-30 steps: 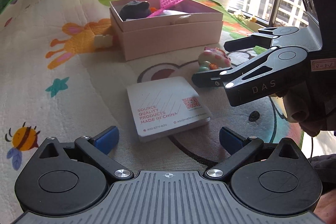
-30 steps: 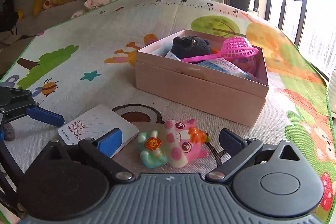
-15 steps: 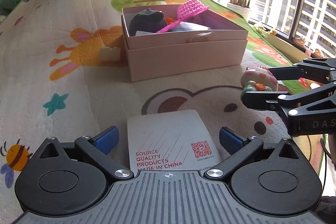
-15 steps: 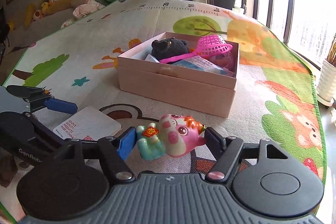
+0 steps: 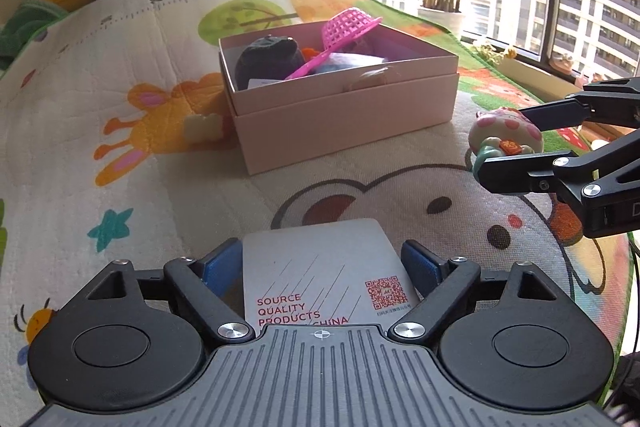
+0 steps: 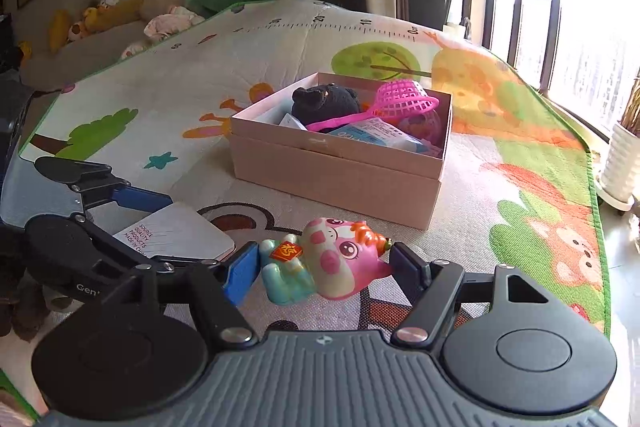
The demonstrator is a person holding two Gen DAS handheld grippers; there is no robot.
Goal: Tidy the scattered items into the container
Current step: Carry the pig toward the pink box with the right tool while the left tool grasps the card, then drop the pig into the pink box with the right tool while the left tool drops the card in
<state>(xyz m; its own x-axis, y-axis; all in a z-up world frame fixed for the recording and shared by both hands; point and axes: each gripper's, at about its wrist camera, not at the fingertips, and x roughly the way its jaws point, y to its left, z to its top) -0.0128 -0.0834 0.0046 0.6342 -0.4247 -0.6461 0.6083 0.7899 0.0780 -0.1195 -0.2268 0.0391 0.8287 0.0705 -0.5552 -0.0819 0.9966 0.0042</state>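
Observation:
A white notepad with red print lies on the play mat between the blue pads of my left gripper. The jaws are closing and the pads meet its two side edges. In the right wrist view the left gripper straddles the same notepad. My right gripper is shut on a pink and teal pig toy, held a little above the mat. From the left wrist view the right gripper and the pig toy hang at the right. The pink box stands open beyond, holding a black plush, a pink scoop and packets.
A small cream toy lies against the box's left side. The colourful play mat ends in a green border at the right. A white plant pot stands by the window. Soft toys are piled at the far back.
My left gripper moved forward over the notepad and its jaws narrowed onto its edges. My right gripper closed on the pig toy and raised it off the mat.

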